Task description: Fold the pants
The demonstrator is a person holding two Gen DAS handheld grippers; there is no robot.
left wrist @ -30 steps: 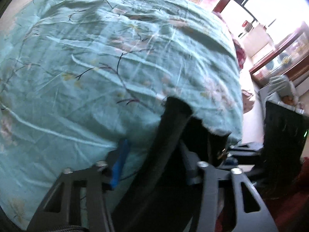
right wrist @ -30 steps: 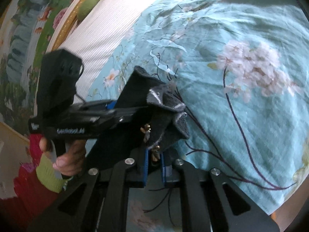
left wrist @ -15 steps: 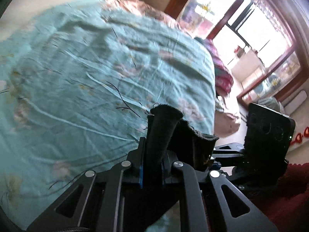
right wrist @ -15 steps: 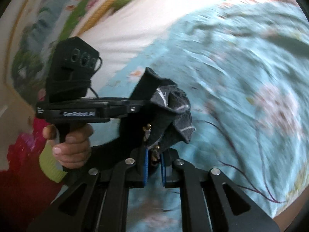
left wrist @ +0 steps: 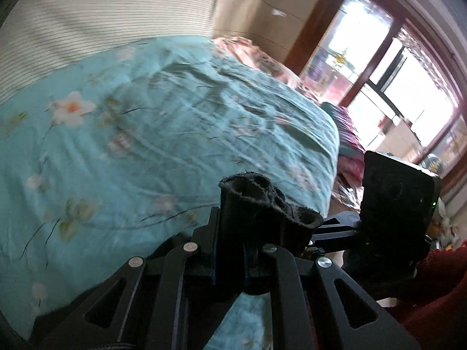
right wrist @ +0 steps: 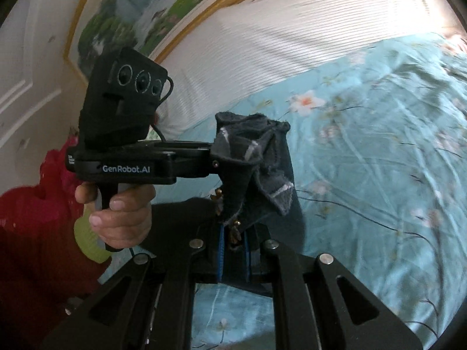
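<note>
Where jaws meet, pants (left wrist: 256, 204) bunched, mostly hidden.

A teal flowered bedspread (left wrist: 163, 134) covers the bed. A white ribbed pillow (right wrist: 306, 26) lies at its head, below a gold-framed painting (right wrist: 163, 14). A window (left wrist: 408, 67) stands beyond.

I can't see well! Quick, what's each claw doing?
Left claw: closed on the dark pants.
Right claw: closed on the pants too.
</note>
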